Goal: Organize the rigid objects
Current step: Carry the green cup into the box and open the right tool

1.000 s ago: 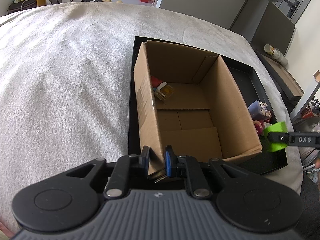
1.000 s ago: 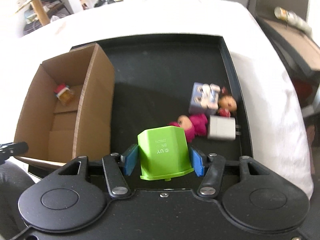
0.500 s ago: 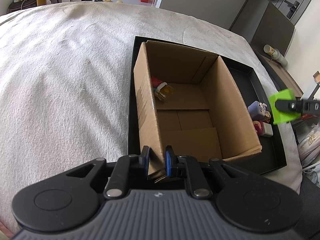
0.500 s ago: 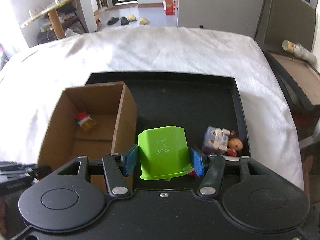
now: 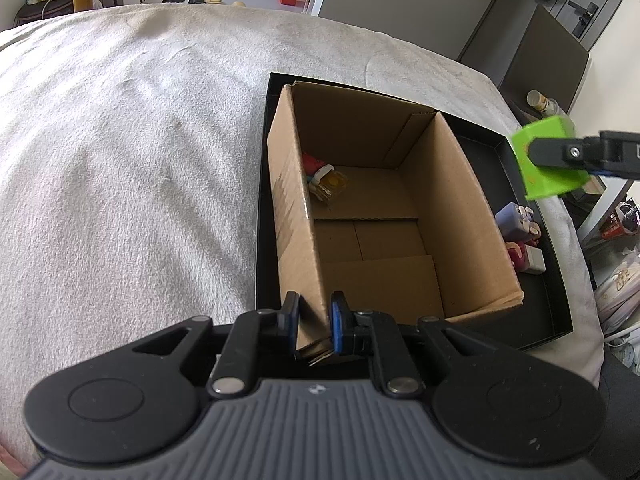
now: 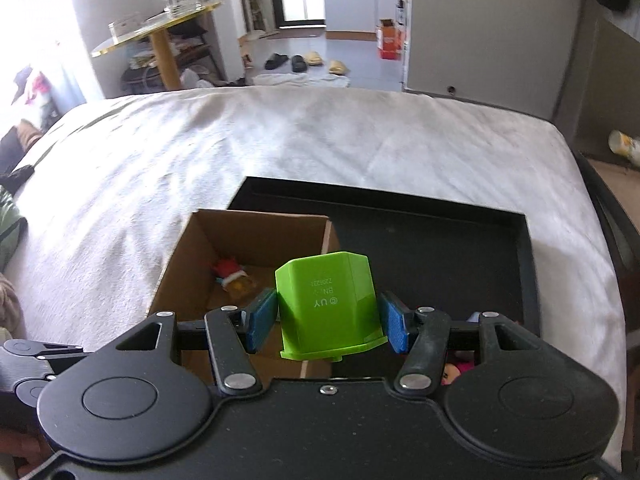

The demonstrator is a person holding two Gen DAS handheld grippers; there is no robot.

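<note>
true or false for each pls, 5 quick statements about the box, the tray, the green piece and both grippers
1. The right gripper holds the green plastic piece. True.
2. The left gripper is open and clear of everything. False: it is shut on the cardboard box, on the near corner of its wall.
3. The cardboard box is empty. False: a small figure with a red hat lies inside.
4. The cardboard box stands in the black tray. True.
5. The green plastic piece rests on the tray floor. False: it is held in the air.
</note>
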